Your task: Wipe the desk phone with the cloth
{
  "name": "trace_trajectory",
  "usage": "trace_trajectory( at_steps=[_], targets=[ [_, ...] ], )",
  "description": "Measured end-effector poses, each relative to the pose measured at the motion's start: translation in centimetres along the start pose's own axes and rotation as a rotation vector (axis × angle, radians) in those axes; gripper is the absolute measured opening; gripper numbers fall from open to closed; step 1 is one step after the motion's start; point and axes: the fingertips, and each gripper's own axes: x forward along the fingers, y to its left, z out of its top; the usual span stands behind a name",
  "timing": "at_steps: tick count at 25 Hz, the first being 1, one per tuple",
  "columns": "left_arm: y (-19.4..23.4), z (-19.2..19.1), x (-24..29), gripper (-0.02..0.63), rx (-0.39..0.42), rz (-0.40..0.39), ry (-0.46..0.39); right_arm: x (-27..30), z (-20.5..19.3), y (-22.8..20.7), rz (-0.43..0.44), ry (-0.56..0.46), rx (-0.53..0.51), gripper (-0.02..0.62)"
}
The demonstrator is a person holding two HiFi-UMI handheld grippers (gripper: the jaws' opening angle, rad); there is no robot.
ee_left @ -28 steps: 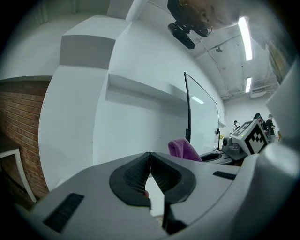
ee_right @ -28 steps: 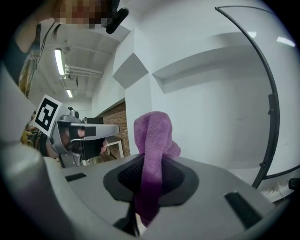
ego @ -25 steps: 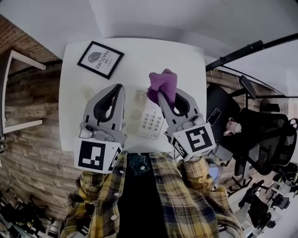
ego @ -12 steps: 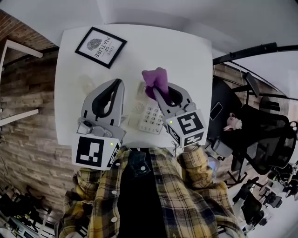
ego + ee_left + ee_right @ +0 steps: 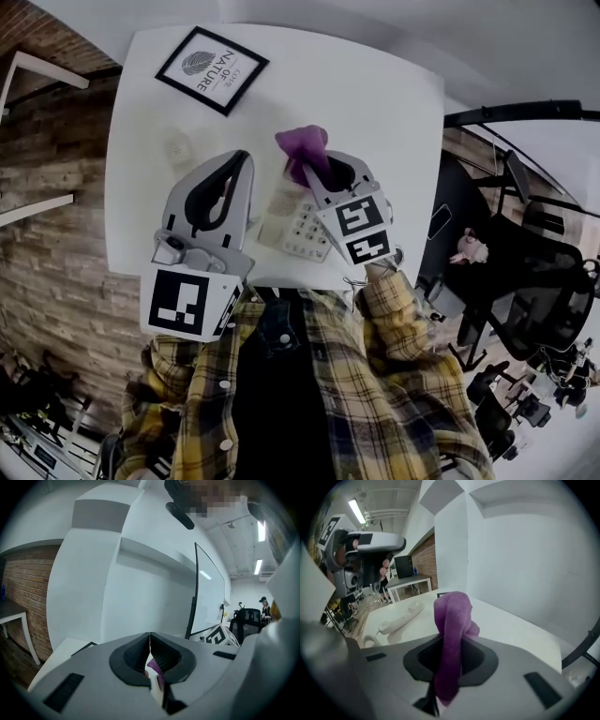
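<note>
Right gripper [image 5: 317, 176] is clamping the purple cloth [image 5: 452, 620], which is sticking upright ahead of its jaws, above the phone [image 5: 302, 232]; the phone's far end is hiding underneath. Handset [image 5: 400, 618] is lying to its left, pointing away. Left gripper [image 5: 244, 159] is staying closed on nothing

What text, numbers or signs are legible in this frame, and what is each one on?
"OF NATURE": on the framed picture lying on the white desk; a smaller word beside "OF" is too small to read.
Keypad of the desk phone: key markings too small to read.
Marker cubes: black-and-white square patterns only, no letters.
</note>
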Motion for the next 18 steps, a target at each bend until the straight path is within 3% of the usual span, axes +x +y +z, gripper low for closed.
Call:
trace_trajectory(
  at_steps=[8,14,18],
  targets=[
    [0.7,0.0,-1.1,0.017,-0.009,0.032,-0.011,1.3,-1.5,0.7,0.02,0.088,0.018,0.072],
    [1.2,-0.3,-1.7,0.017,-0.012,0.048,-0.013,1.5,-2.7,3.2,0.117,0.147,0.037,0.067],
    [1.3,-0.4,-2.2,0.017,-0.01,0.058,-0.016,1.1,-3.1,4.0,0.142,0.135,0.08,0.066]
  ],
)
